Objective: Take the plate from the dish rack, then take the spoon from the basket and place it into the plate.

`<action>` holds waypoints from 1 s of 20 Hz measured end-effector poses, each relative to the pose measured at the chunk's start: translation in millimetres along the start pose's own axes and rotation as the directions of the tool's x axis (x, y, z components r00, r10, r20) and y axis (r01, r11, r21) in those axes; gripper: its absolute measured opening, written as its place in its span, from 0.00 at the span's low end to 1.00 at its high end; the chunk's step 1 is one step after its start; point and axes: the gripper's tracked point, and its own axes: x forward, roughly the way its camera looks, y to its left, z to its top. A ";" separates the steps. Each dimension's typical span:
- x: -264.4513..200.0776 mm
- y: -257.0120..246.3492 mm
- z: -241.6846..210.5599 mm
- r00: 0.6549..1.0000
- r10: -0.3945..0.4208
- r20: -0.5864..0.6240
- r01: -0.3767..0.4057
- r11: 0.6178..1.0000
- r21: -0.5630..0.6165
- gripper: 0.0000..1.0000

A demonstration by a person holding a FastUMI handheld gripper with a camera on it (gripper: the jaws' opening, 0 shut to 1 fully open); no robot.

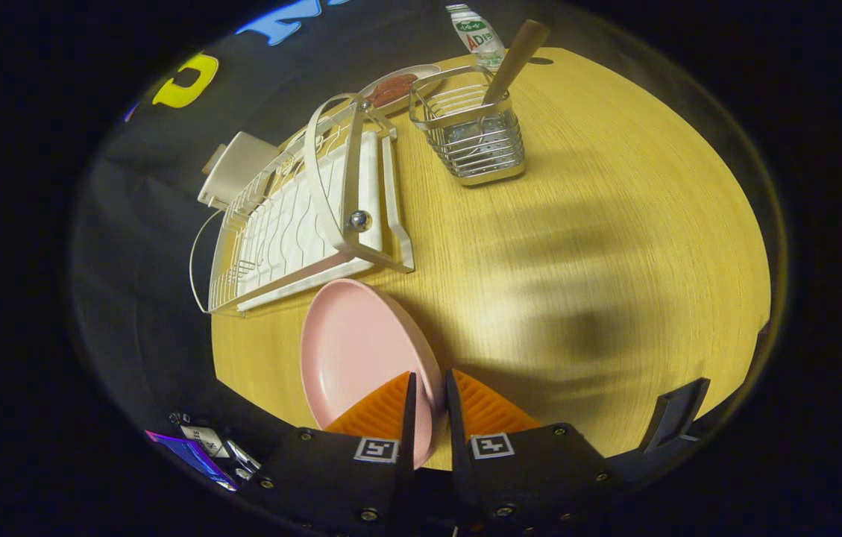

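Observation:
A pink plate point(353, 350) is held edge-on between my fingers, tilted above the wooden table point(614, 224), with my gripper point(429, 384) shut on its rim. Beyond it stands the white wire dish rack point(301, 216), with no dishes in it. Farther off, to the rack's right, a wire basket point(476, 142) holds a spoon point(514, 60) with a wooden handle sticking up out of it.
A small plate with reddish food point(394, 88) lies behind the rack and basket. A plastic bottle point(476, 33) stands at the table's far edge. A white box point(238, 168) sits beyond the rack. Some small items point(204, 447) lie by the near table edge.

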 end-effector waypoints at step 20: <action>-86.4 -32.4 99.6 0.794 0.017 0.607 0.109 0.979 -0.171 0.30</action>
